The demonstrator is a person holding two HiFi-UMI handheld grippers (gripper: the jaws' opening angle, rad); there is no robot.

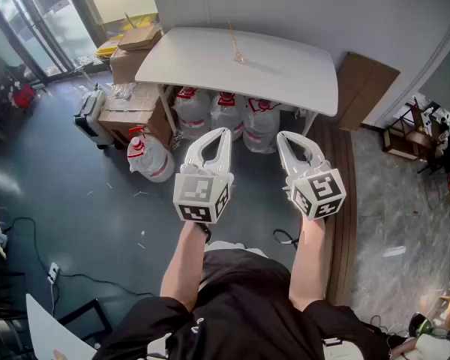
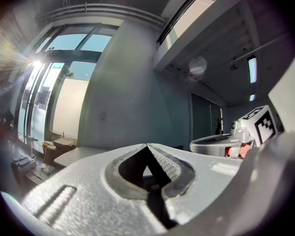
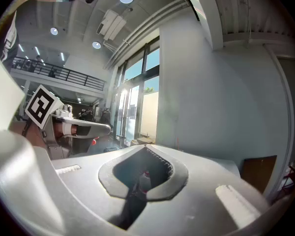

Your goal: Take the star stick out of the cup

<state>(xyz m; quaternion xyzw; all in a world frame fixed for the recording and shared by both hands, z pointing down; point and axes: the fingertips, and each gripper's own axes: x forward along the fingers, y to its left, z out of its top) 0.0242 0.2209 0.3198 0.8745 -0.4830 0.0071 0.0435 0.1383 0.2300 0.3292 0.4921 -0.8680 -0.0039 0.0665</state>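
A: Start close in. What are the hands doing?

B: Each holds a gripper out in front of the black shirt [image 1: 240,306], roughly level. The left gripper [image 1: 223,132] has its jaws pressed together at the tips with nothing between them; its own view shows the pads meeting in a point. The right gripper [image 1: 282,136] is the same: tips closed on each other, empty.

A: Are the two touching?

B: No, they are side by side with a gap between them.

A: And beyond them?

B: On the grey floor [image 1: 82,216], one water jug [image 1: 148,157] with a red cap stands alone to the left. Three more jugs [image 1: 226,116] sit in a row under the white table [image 1: 285,73].

A: The cup?

B: A clear cup [image 1: 241,55] stands on the tabletop toward its far edge, well apart from both grippers. The star stick [image 1: 232,36] is in it — a thin pinkish rod leaning toward the upper left. The star itself is too small to make out.

A: Anything around the table?

B: Cardboard boxes [image 1: 131,109] are stacked at its left end, a brown board [image 1: 369,88] leans on the wall to the right, and glass doors [image 1: 37,21] fill the far left corner.
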